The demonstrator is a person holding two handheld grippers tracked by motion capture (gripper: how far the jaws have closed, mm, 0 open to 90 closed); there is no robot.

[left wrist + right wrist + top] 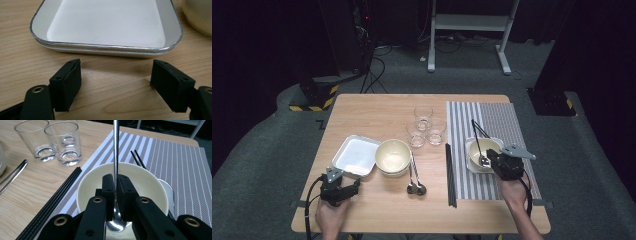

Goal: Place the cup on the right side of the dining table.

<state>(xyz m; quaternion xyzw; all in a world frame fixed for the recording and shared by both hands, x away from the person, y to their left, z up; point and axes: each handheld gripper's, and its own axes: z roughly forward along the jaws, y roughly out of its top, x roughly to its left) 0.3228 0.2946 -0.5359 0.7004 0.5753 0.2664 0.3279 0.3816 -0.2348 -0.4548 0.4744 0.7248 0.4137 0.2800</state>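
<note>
Right gripper (115, 195) fingers are pinching the spoon (115, 150) handle, bowl-end down inside the cream bowl (140, 177) near the worktop's right edge; left gripper (116, 82) is idling wide open, empty.

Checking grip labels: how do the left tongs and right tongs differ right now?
1. The left tongs stand wide open with nothing between them; the right tongs are shut on a metal spoon.
2. The left tongs sit low over bare table just short of the white tray; the right tongs are over the cream bowl on the striped mat.
Both have black pads.
</note>
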